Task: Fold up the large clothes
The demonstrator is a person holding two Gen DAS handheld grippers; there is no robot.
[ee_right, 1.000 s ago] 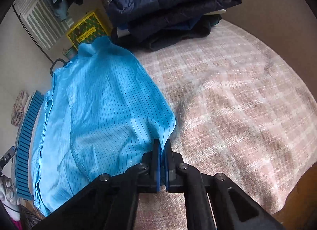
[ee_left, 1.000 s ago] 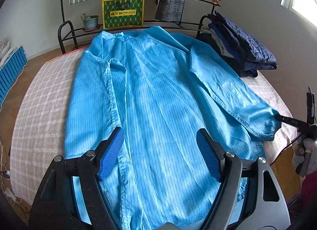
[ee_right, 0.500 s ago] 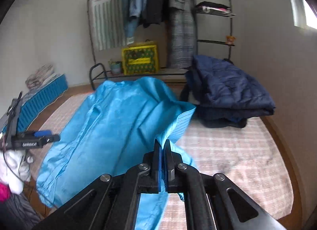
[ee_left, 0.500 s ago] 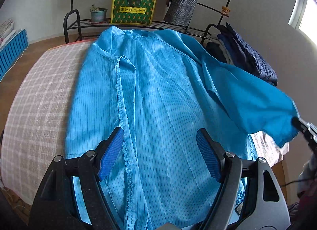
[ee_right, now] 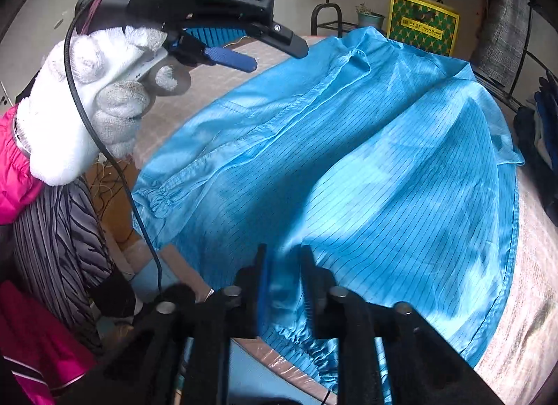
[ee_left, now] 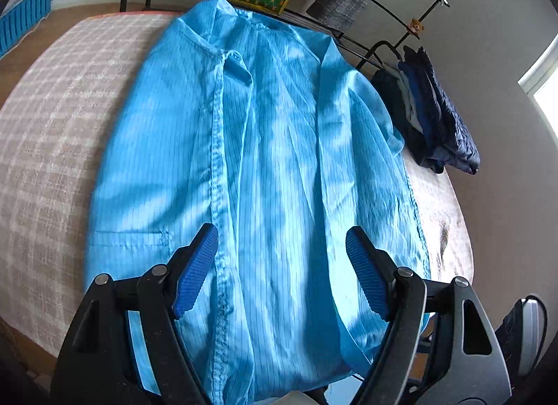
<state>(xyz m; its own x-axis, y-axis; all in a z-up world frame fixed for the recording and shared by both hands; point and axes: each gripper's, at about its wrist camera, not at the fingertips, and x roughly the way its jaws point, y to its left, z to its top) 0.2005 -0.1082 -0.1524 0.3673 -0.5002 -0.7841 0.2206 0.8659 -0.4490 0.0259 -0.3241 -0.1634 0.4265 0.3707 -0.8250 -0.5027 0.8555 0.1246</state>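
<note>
Left tongs (ee_left: 282, 270): spread wide, empty, above the hem.
Right tongs (ee_right: 282, 286): slightly parted around the sleeve cuff, lower centre.
Blue coat (ee_left: 265, 161): flat on the bed (ee_left: 52, 133), sleeve folded inward.

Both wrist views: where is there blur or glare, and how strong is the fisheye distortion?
Left wrist view: daylight falls in soft patches on the blue striped coat, a window at the right edge is overexposed, and the checked bedcover bulges into a dome. Right wrist view: the right hand-held gripper is smeared by motion blur; the left hand-held gripper is sharp.
</note>
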